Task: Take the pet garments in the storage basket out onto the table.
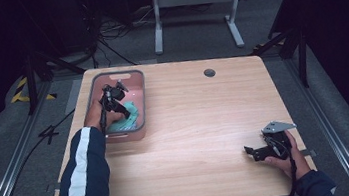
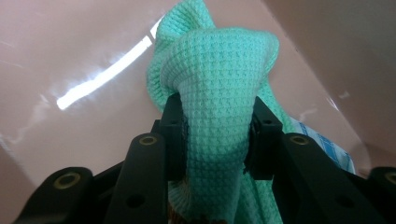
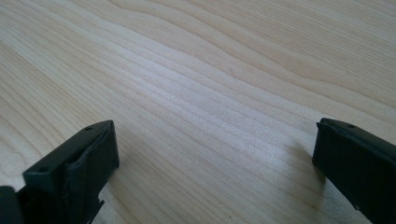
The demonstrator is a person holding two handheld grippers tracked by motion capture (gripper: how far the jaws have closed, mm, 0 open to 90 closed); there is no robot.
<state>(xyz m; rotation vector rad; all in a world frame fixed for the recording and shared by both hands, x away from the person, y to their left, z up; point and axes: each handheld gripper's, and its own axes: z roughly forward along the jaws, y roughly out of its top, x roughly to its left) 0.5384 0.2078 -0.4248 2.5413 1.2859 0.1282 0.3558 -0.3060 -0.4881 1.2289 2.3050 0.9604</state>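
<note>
The mint-green waffle-knit cloth (image 2: 219,93) lies bunched inside the pink bin (image 1: 138,95), and a fold of it rises in a hump between the jaws of your left hand-held gripper (image 2: 217,135), which are closed onto it from both sides so the fabric bulges above and below the pinch. In the high view the same cloth (image 1: 132,117) shows as a teal heap in the near half of the bin, with your left hand-held gripper (image 1: 112,98) reaching down into it from the bin's left side. Just beside the green cloth, at its lower right in the left gripper view, the edge of a blue-and-white checked fabric (image 2: 329,144) peeks out against the bin's wall (image 2: 327,60). The bin sits at the far left part of the wooden table (image 1: 206,124), close to its left edge. Your left forearm, in a dark sleeve with a white stripe (image 1: 79,180), comes up from the near edge toward the bin. Well apart from all this, your right hand-held gripper (image 1: 251,153) rests low over the near right part of the table, its jaws spread wide with nothing between them but bare wood (image 3: 210,116).
</note>
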